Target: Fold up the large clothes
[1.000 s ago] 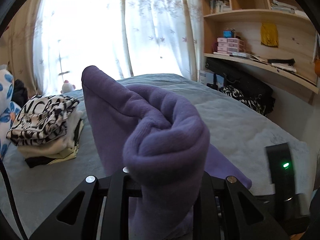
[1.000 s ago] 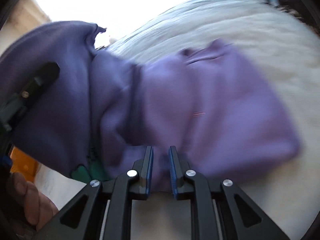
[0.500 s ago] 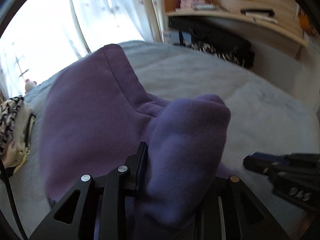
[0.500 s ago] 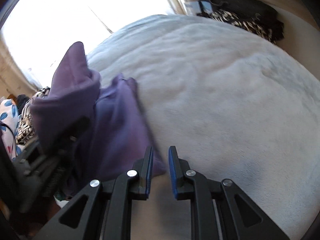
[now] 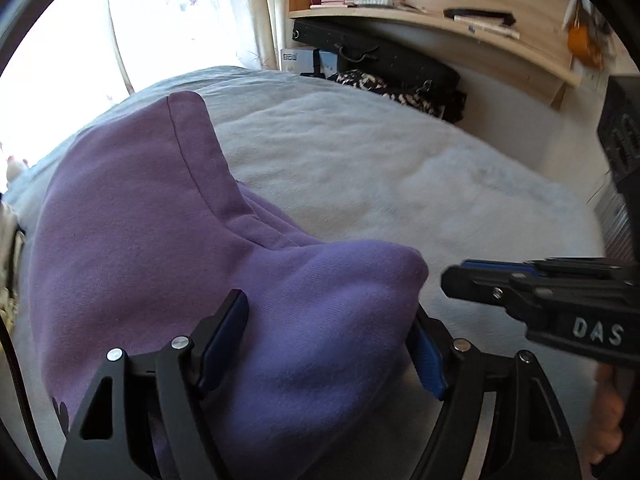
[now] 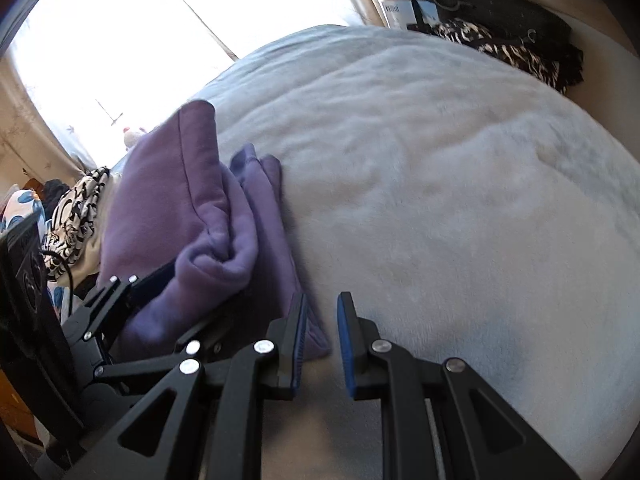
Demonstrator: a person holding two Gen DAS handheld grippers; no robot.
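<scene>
Now the purple garment [image 5: 152, 248] lies bundled on the grey bed [image 6: 440, 184] rather than hoisted, its thick roll between the left hand-held gripper [image 5: 332, 344] whose fingers have spread (likely letting go); the right hand-held gripper [image 6: 322, 344], narrowly parted, holds nothing beside it.

Purple garment [image 5: 152, 240] on a pale grey bed [image 5: 380, 168]; black-and-white patterned clothes [image 6: 76, 216] beside it; fingers [image 6: 298, 332] black with blue pads
</scene>
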